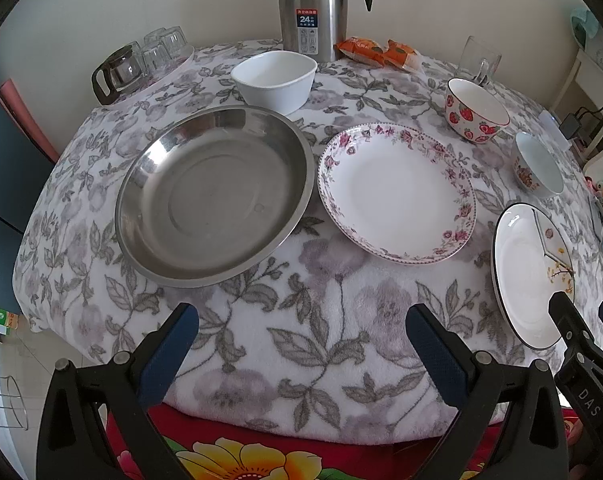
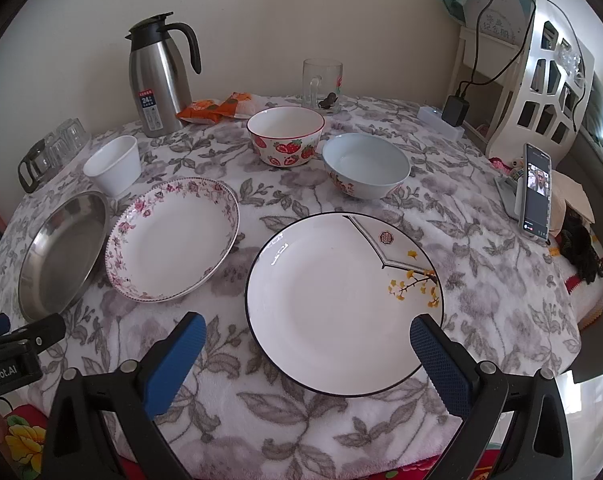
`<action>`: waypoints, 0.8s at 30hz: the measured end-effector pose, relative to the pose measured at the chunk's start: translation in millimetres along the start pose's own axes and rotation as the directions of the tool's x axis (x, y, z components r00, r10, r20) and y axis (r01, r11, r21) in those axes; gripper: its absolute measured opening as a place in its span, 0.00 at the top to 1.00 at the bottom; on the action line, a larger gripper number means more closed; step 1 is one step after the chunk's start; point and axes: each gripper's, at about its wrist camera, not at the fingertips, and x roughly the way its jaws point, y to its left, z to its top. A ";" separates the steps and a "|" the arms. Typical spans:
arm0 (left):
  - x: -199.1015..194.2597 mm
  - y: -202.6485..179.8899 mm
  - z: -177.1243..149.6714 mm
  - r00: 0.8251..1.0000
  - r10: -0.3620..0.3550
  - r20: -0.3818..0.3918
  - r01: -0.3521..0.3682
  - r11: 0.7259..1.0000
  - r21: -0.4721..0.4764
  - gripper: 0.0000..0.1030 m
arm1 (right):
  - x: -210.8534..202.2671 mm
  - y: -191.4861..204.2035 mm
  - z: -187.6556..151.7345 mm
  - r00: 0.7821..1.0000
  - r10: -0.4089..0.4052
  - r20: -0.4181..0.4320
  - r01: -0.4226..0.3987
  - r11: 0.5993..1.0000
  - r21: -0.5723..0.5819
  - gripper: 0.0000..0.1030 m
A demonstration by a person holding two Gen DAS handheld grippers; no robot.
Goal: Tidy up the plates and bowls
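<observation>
Both claws wide open, you're holding nothing.
Your left gripper [image 1: 301, 328] is hovering near the steel plate [image 1: 215, 196], your right gripper [image 2: 307, 338] is hanging over the black-rimmed plate [image 2: 333, 292].

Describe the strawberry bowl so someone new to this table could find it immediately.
Start at the steel thermos jug against the back wall and move right past the orange snack packets. The strawberry bowl stands in front of the glass mug. Unlike the pale blue bowl beside it, it has a red rim and red strawberries.

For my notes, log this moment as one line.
stage: start | left gripper: open, empty | right gripper: open, over black-rimmed plate | stacked: nothing
</observation>
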 end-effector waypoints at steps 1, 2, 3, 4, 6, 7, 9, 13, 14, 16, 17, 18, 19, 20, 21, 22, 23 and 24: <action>0.3 -0.1 -0.2 1.000 0.001 -0.001 -0.001 1.000 0.000 0.00 | 0.0 -0.1 0.0 1.000 0.000 0.000 0.000 1.000 0.000 0.00; 0.7 0.0 -0.3 1.000 0.001 -0.002 -0.001 1.000 -0.001 0.00 | 0.0 -0.1 0.0 1.000 0.000 -0.001 0.000 1.000 0.000 0.00; 1.1 0.0 -0.7 1.000 0.002 -0.002 -0.002 1.000 -0.001 0.00 | 0.1 -0.1 0.0 1.000 0.000 -0.001 0.000 1.000 -0.001 0.00; 1.5 0.2 -1.2 1.000 0.002 -0.003 -0.002 1.000 -0.002 0.00 | 0.1 -0.1 -0.1 1.000 0.000 -0.001 0.000 1.000 -0.001 0.00; 1.4 0.1 -0.7 1.000 0.002 -0.003 -0.002 1.000 -0.001 0.00 | 0.2 0.0 -0.1 1.000 -0.001 -0.001 0.001 1.000 -0.001 0.00; 1.3 0.2 -0.6 1.000 0.002 -0.003 -0.002 1.000 -0.001 0.00 | 0.2 0.0 -0.1 1.000 -0.002 -0.001 0.002 1.000 -0.001 0.00; 1.4 0.3 -0.6 1.000 0.001 -0.003 -0.001 1.000 -0.001 0.00 | 0.5 0.0 -0.3 1.000 -0.001 -0.002 0.001 1.000 -0.001 0.00; 1.5 0.4 -0.6 1.000 0.002 -0.004 -0.002 1.000 -0.002 0.00 | 0.4 0.2 0.0 1.000 -0.002 -0.003 0.002 1.000 -0.002 0.00; 1.3 0.3 -0.4 1.000 0.001 -0.004 -0.001 1.000 -0.001 0.00 | 0.4 0.3 0.0 1.000 -0.002 -0.003 0.002 1.000 -0.002 0.00; 1.7 0.5 -0.8 1.000 0.001 -0.004 -0.001 1.000 -0.001 0.00 | 0.5 0.2 0.0 1.000 -0.003 -0.003 0.003 1.000 -0.002 0.00; 1.6 0.4 -0.7 1.000 0.001 -0.004 -0.001 1.000 -0.001 0.00 | 0.5 0.2 0.0 1.000 -0.003 -0.004 0.003 1.000 -0.002 0.00; 1.8 0.4 -0.8 1.000 0.001 -0.004 -0.001 1.000 0.000 0.00 | 0.5 0.1 -0.1 1.000 -0.003 -0.004 0.003 1.000 -0.002 0.00; 1.5 0.4 -0.5 1.000 0.002 -0.004 -0.002 1.000 0.000 0.00 | 0.5 0.2 -0.2 1.000 -0.003 -0.004 0.003 1.000 -0.002 0.00; 1.3 0.4 -0.3 1.000 0.001 -0.004 -0.001 1.000 0.000 0.00 | 0.6 0.1 -0.3 1.000 -0.003 -0.004 0.003 1.000 -0.002 0.00; 1.4 0.5 -0.3 1.000 0.001 -0.004 -0.001 1.000 0.000 0.00 | 0.6 0.0 -0.2 1.000 -0.003 -0.004 0.003 1.000 -0.002 0.00; 1.4 0.4 -0.2 1.000 0.001 -0.004 -0.001 1.000 -0.001 0.00 | 0.6 -0.1 -0.2 1.000 -0.003 -0.004 0.003 1.000 -0.002 0.00; 1.7 0.7 -0.5 1.000 0.001 -0.005 -0.002 1.000 -0.001 0.00 | 0.7 -0.1 -0.3 1.000 -0.002 -0.004 0.002 1.000 -0.002 0.00; 1.4 0.5 -0.3 1.000 0.001 -0.005 -0.001 1.000 -0.001 0.00 | 0.6 -0.2 -0.3 1.000 -0.002 -0.004 0.002 1.000 -0.002 0.00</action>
